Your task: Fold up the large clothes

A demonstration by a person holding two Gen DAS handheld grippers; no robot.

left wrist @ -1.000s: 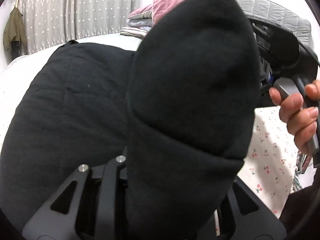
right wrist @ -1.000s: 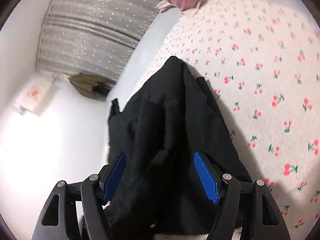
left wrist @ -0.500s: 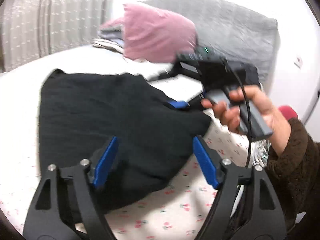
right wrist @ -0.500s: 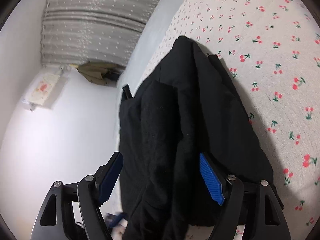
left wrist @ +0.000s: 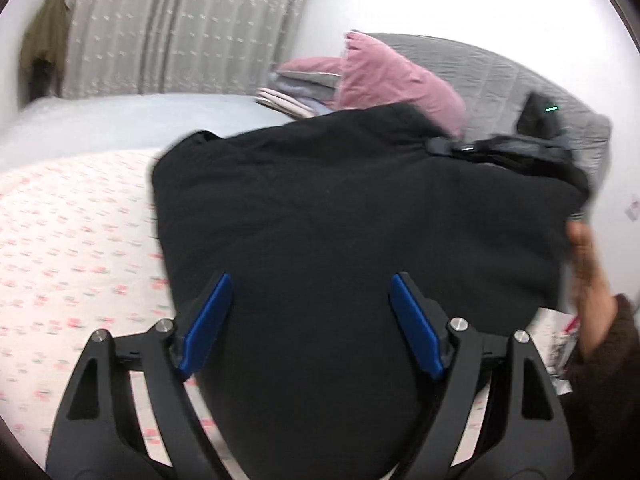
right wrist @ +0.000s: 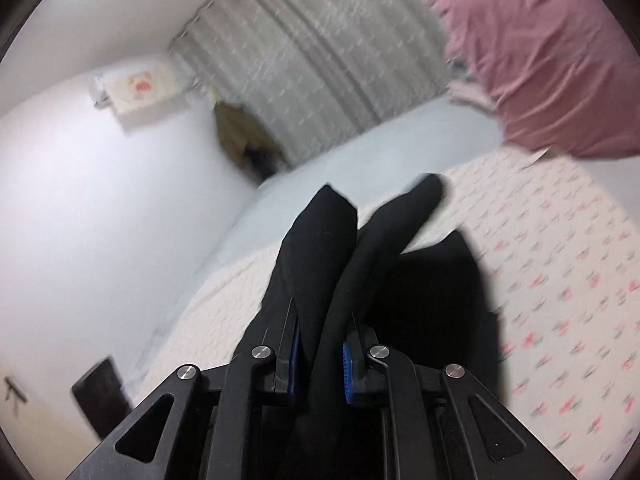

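A large black garment (left wrist: 340, 220) lies bunched on the cherry-print bed sheet (left wrist: 72, 240) and fills the middle of the left wrist view. My left gripper (left wrist: 312, 320) is open just above it, blue pads (left wrist: 208, 320) wide apart and gripping nothing. The right gripper (left wrist: 440, 146) shows at the garment's far right edge, holding that edge raised, with a person's hand (left wrist: 588, 264) below it. In the right wrist view the right gripper's (right wrist: 320, 356) jaws are closing, and a thick fold of the black garment (right wrist: 320, 248) is pinched between the pads.
A pink pillow (left wrist: 392, 80) and a stack of folded clothes (left wrist: 296, 92) sit at the head of the bed against a grey quilted headboard (left wrist: 500, 80). A grey curtain (left wrist: 180, 28) and a hanging olive garment (left wrist: 44, 36) are behind. Bare sheet lies to the left.
The left gripper let go of the black fabric, opened and drew back. The right gripper went from open over the garment to closed on a fold, rolled, and lifted it.
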